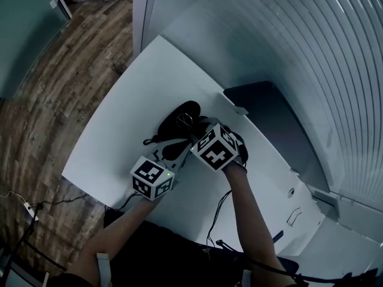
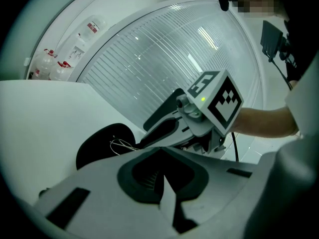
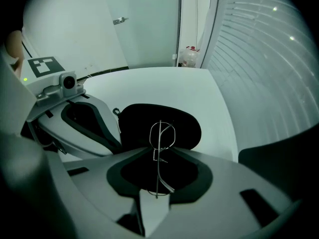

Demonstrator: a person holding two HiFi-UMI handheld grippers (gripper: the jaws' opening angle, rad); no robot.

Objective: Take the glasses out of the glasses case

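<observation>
A white table (image 1: pixel 119 130) carries an open black oval glasses case (image 3: pixel 139 121), which lies near the middle of it. The right tongs (image 3: pixel 155 153) are clenched on a pair of thin silver wire-frame glasses (image 3: pixel 159 159). The glasses stand on end between the jaws, with one wire lens ring reaching up in front of the case's dark inner face. In the head view the glasses sit at the case's opening, just over its near edge.

The left tongs (image 2: pixel 160 152) are also drawn together. Dark material fills the space between their jaws, which reads as the near edge of the case. In the right gripper view these tongs lie against the case's left side, next to a small pull loop.

The two marker cubes sit close together above the table's front. A dark grey flat panel (image 1: pixel 269 112) lies on the far side of the table, well apart from the case, below a pale ribbed wall (image 1: pixel 335 58).
</observation>
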